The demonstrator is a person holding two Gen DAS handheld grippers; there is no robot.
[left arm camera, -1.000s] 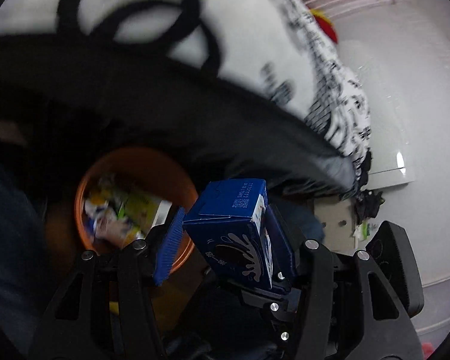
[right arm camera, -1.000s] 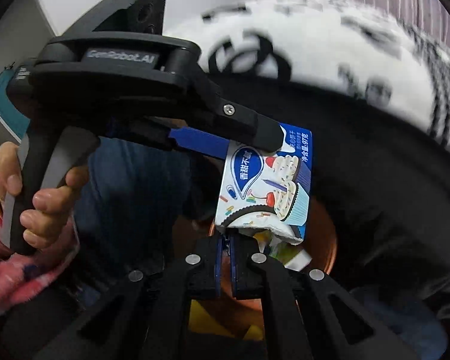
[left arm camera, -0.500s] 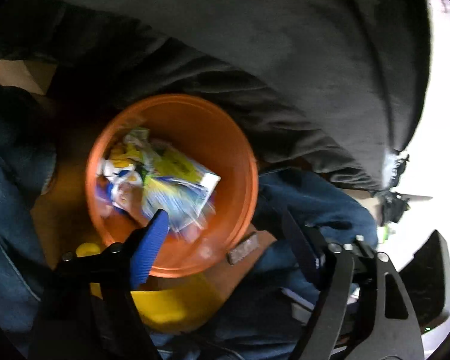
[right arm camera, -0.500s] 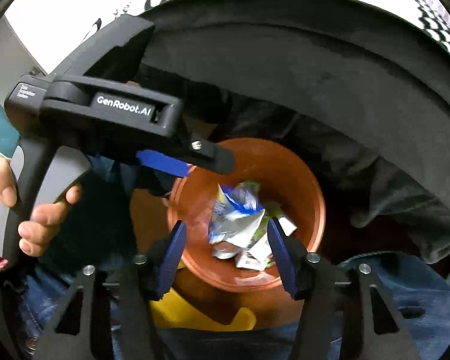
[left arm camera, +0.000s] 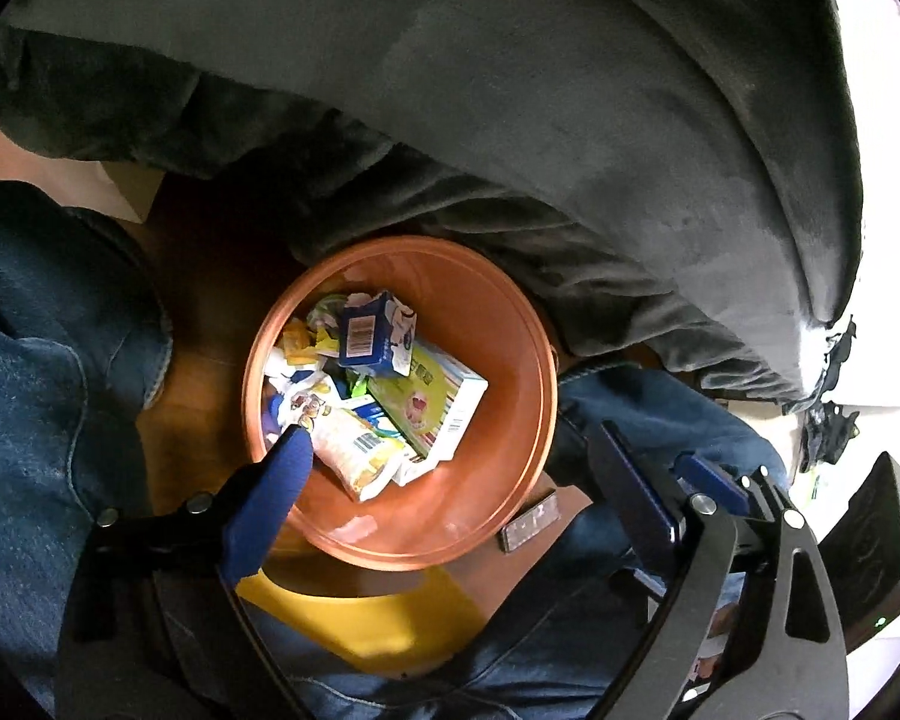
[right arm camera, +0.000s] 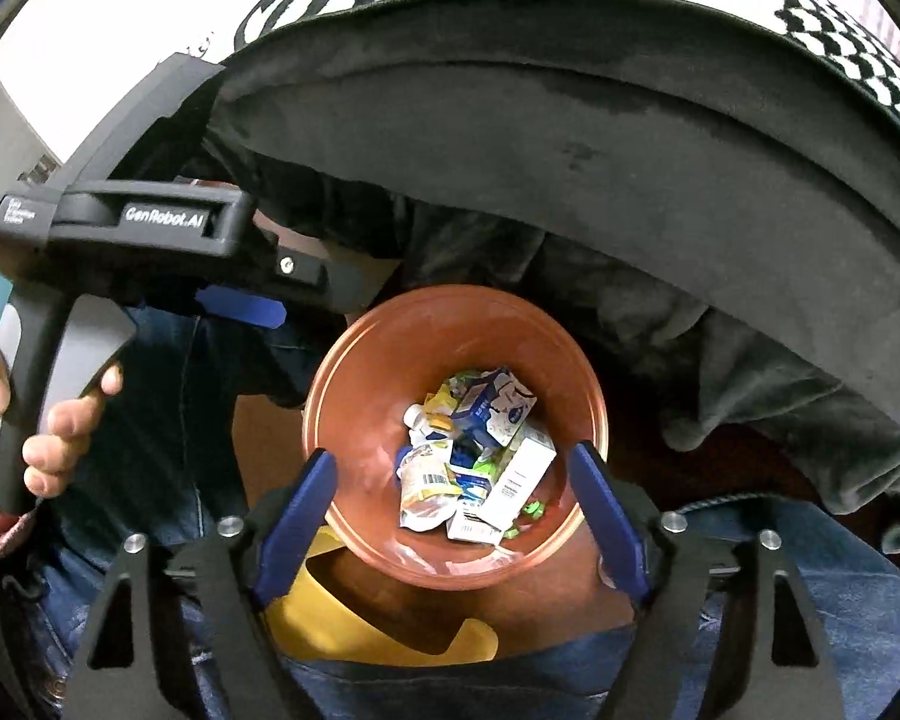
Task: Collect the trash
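orange bin (left arm camera: 528,468) now holds blue carton (left arm camera: 369,336) i carried a second ago; left gripper (left arm camera: 450,468) and right gripper (right arm camera: 450,516) jaws both spread, empty above bin. next trash needed.

The right gripper (right arm camera: 450,480) hangs above an orange bin (right arm camera: 354,396), its blue-padded jaws spread wide with nothing between them. In the bin lie a blue carton (right arm camera: 489,405), a white box (right arm camera: 513,489) and crumpled wrappers (right arm camera: 423,483). At left, a hand (right arm camera: 48,420) holds the left gripper (right arm camera: 150,228). Dark fabric (right arm camera: 570,138) drapes across the far side; jeans (right arm camera: 150,408) show at left.
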